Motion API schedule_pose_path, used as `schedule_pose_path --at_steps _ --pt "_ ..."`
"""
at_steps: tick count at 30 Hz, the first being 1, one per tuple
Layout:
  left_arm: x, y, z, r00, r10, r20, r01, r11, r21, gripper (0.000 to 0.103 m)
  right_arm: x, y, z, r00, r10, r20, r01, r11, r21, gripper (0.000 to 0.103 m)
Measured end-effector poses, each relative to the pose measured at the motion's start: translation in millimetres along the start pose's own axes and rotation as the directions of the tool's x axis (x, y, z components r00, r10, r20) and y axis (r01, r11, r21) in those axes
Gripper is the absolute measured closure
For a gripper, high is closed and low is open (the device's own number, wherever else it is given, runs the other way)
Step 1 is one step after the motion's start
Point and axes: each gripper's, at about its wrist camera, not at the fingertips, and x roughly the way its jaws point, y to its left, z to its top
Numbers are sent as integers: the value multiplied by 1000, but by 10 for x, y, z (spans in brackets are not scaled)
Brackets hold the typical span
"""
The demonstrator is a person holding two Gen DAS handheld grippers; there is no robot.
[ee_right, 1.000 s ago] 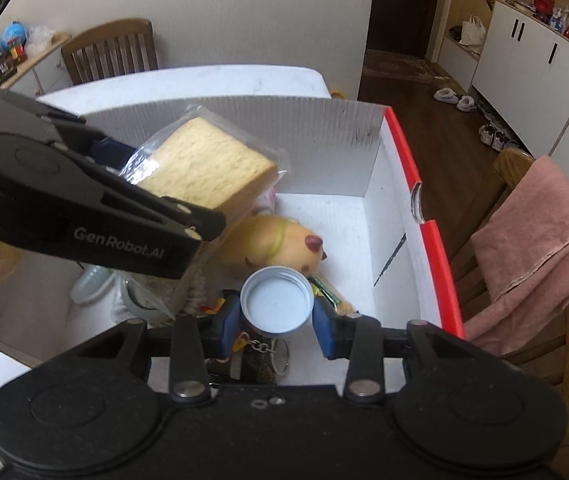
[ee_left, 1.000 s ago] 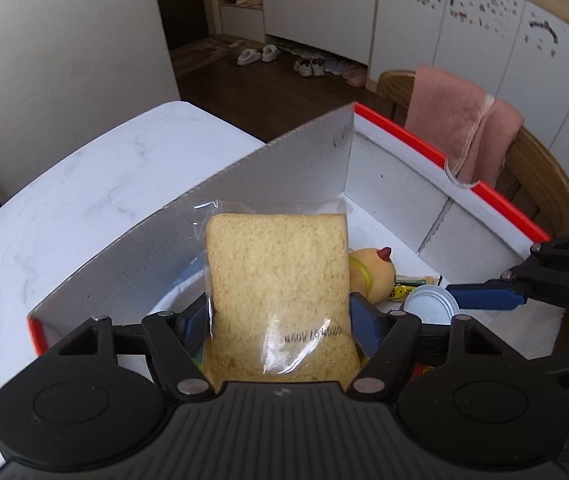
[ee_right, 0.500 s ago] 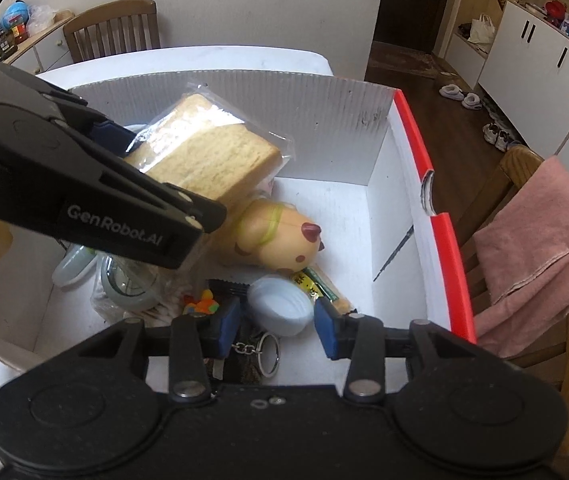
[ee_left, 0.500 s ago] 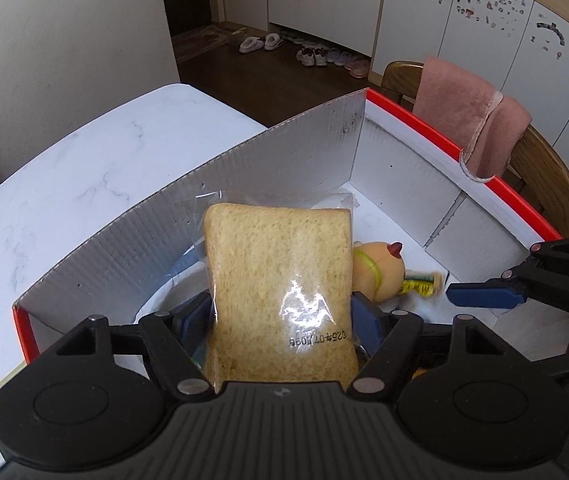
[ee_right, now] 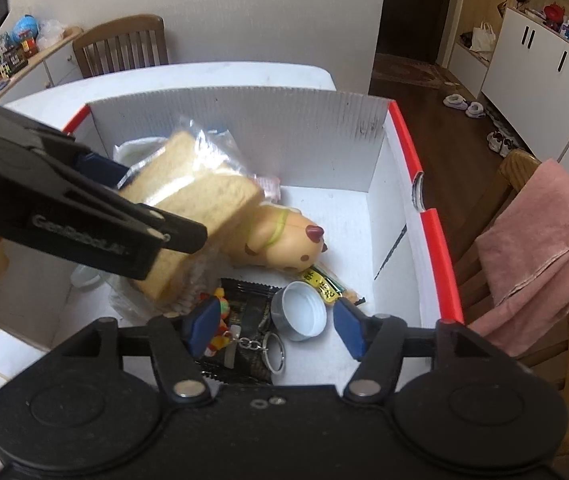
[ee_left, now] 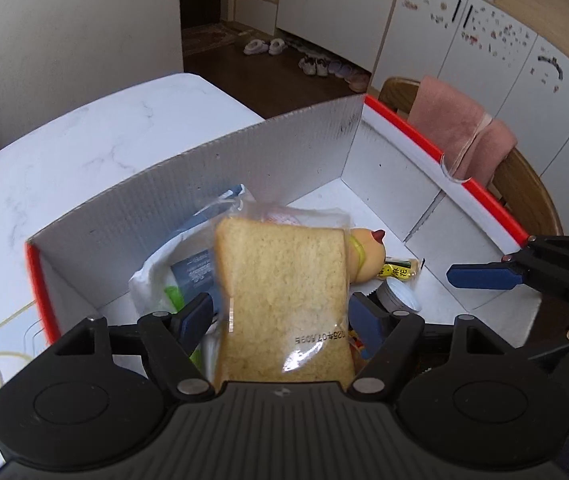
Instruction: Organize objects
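Now both grippers are working over the box (ee_left: 284,148), one with bread and one letting go of a cap.

Inside the box, the left gripper (ee_left: 284,316) is holding a bagged slice of bread (ee_left: 284,300) above the other things; its blue pads are sitting at the two sides of the bag, and the jaws are standing wide. In the right view the bread (ee_right: 200,200) is hanging tilted over a yellow toy (ee_right: 284,240) near the middle of the box. The right gripper (ee_right: 272,324) is opening its jaws; a white cap (ee_right: 298,312) is lying open side up on the box floor between them, and the pads are not touching it. Beside the cap a key ring (ee_right: 272,352) and a dark packet (ee_right: 248,320) are lying. Outside the box, a pink towel (ee_right: 540,240) is hanging on a chair.
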Motion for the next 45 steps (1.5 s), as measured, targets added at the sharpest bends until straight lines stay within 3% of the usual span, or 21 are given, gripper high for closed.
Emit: schedule_pose_path --at_steps 12,15,20,27,31,33,45 --pt "-550 38 -220 995 -15 97 18 999 -36 29 -368 73 -45 996 36 82 -36 999 -1 32" --pt "-696 34 -282 991 -11 133 17 999 -47 21 -475 91 -54 993 50 109 -51 999 11 30" --pt "-916 66 -383 982 6 191 9 997 -79 21 -656 126 -74 985 69 156 -73 997 22 26" --pt "-1157 125 -558 972 55 229 -34 995 -93 9 -896 131 -106 967 104 233 -120 991 55 9" --pt "-1239 162 -674 970 48 237 -21 993 -115 9 -982 129 -132 955 122 270 -147 986 76 1" --pt "-1281 165 -730 969 53 241 -23 992 -126 0 -1018 138 -149 950 130 285 -157 985 76 1" --pt "-1591 77 -935 946 86 313 -58 993 -100 0 -1221 350 -258 934 125 336 -146 988 40 0"
